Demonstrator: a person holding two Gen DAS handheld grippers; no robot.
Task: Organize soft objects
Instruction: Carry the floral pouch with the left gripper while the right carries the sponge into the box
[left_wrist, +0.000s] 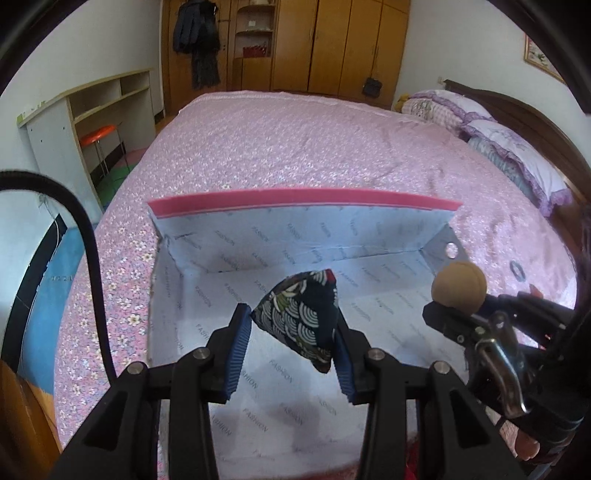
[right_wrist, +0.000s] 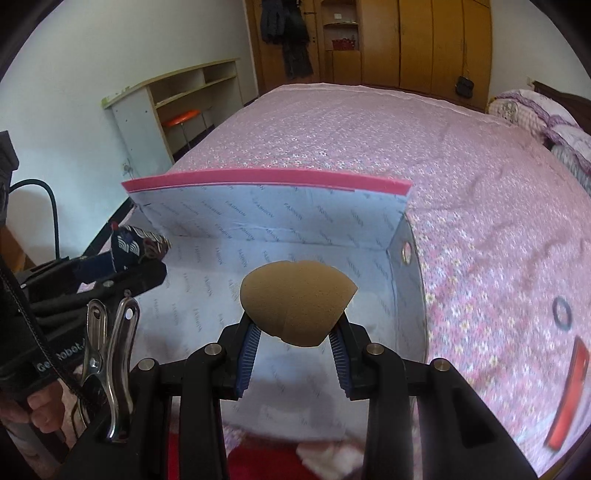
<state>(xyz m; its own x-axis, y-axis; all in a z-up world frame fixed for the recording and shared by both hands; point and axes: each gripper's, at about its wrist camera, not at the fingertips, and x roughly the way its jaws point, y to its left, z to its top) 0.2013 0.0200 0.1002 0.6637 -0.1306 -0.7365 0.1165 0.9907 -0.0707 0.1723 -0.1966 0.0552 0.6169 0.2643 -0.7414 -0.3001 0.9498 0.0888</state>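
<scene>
Both loads hang over the pink-rimmed fabric storage box (left_wrist: 303, 195): left claw (left_wrist: 291, 332) grips a dark wave-patterned beanbag (left_wrist: 301, 317), right claw (right_wrist: 293, 332) pinches a tan foam sponge (right_wrist: 295, 302). Next, lower and release the 2.

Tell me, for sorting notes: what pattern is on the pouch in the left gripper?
Dark navy pouch with white wave arcs, clearest in the left wrist view.

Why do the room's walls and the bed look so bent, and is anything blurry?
Left wrist view: fisheye lens bows the bed and wardrobe, dark corners; the patterned pouch is sharp. Right wrist view: same bending; the tan sponge is crisp, while the red object at the edge smears.
</scene>
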